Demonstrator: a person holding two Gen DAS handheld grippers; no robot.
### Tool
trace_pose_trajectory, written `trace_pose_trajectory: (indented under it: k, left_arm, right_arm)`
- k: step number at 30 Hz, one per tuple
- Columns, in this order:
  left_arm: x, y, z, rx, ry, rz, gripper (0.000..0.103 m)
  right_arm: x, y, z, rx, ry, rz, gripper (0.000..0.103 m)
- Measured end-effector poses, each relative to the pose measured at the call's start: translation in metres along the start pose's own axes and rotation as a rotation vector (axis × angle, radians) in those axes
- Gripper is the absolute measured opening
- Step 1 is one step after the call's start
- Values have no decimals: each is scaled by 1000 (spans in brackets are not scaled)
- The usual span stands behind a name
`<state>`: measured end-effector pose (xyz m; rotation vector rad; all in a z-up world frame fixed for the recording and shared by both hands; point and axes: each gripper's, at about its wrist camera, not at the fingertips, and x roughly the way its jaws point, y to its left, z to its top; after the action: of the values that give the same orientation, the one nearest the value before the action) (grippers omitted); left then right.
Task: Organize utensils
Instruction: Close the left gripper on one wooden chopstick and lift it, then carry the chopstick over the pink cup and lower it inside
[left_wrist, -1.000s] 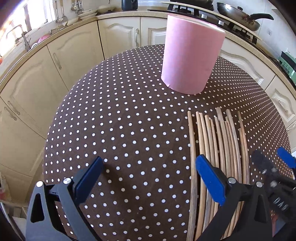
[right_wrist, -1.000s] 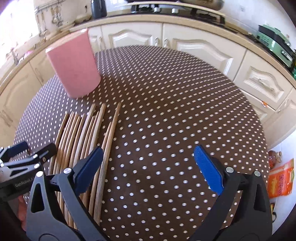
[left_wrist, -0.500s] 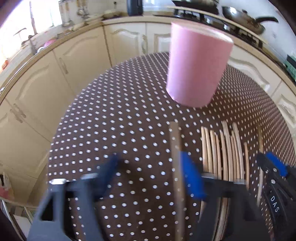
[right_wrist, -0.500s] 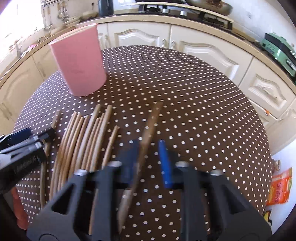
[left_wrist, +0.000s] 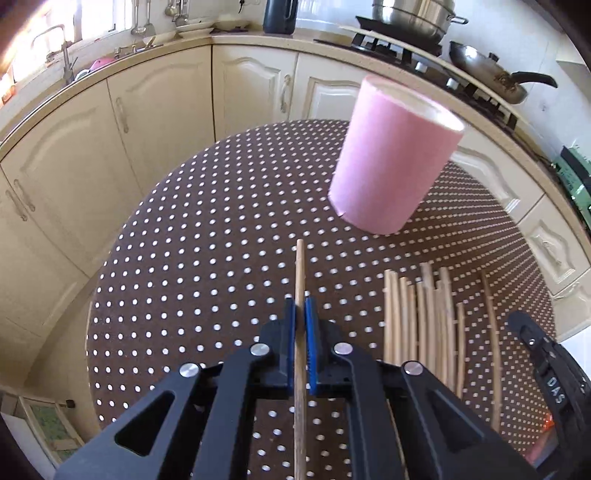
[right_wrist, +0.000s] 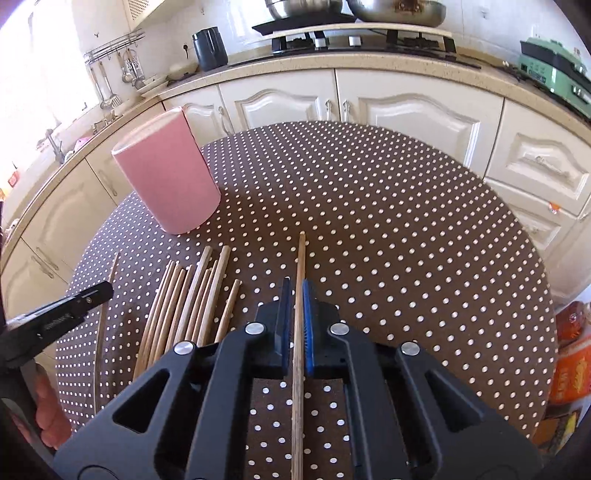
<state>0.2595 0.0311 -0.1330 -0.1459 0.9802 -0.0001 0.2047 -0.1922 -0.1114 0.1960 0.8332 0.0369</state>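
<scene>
My left gripper (left_wrist: 300, 300) is shut on one wooden chopstick (left_wrist: 300, 269), which sticks out forward past the blue pads above the dotted table. My right gripper (right_wrist: 294, 284) is likewise shut on another chopstick (right_wrist: 301, 258), pointing ahead. A row of several loose chopsticks (left_wrist: 424, 317) lies on the brown polka-dot tablecloth (left_wrist: 207, 266), to the right of my left gripper and to the left of my right one (right_wrist: 188, 306). The pink cylinder holder (left_wrist: 391, 162) stands upright beyond them, also in the right wrist view (right_wrist: 166, 177).
Cream kitchen cabinets (left_wrist: 155, 122) and a counter curve around the round table. A stove with pans (left_wrist: 491, 70) is at the back. An orange package (right_wrist: 570, 354) sits on the floor right of the table. A hand (right_wrist: 48, 410) holds the left gripper's body (right_wrist: 59, 317).
Both grippers went from wide open to shut, each on a chopstick taken from an edge of the row. Both have lifted slightly, and the chopsticks now sit off the cloth.
</scene>
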Motion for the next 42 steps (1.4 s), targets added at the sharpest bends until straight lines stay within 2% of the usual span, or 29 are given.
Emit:
trace_pose_trajectory:
  k: [6,8,9,10,11,14,15,16,17,19,21,27,30,42]
  left_arm:
    - [-15,-4,-8,16,-24,3,6]
    - [-16,-6,-10,25,-24,2,6]
    - [-18,-6,-12,28,-23,-1,6]
    - [-19,-6,-13,33,-21,-5,6]
    - [-18,-8,-13,38,-18,-9,6]
    - [-15,-9,-14,42,-3,-13,6]
    - [-13,-10,-15,44,7,-19,6]
    - [-11,-11,-16,47,13,-26,6]
    - [-10,-11,-16,49,19,-27,6]
    - [-6,-12,-17,53,29,-26,6]
    - [-3,-14,-17,54,40,-32,6]
    - [-11,-16,-17,65,13,-44,6]
    - [-18,-17,-14,61,-6,-66,6]
    - [-62,-19,7,43,-143,-70,6]
  right_arm:
    - [-3,-5,-1,-2,51,-13,9]
    - [0,-2,-5,-13,78,-30,29]
    - [4,0,-5,-17,88,-39,65]
    - [5,1,-5,-18,71,-54,74]
    - [3,2,-6,-22,45,-67,74]
    - [10,3,-6,-40,52,-97,74]
    - [12,4,-6,-46,58,-111,70]
    - [18,6,-8,-67,67,-130,44]
    - [22,8,-9,-94,57,-155,37]
    - [27,13,-6,-118,48,-139,13]
    - [30,13,-3,-117,46,-135,7]
    - [23,-5,1,-3,15,8,6]
    - [13,1,7,-15,-34,27,6]
    - [-45,10,32,-46,-228,94,6]
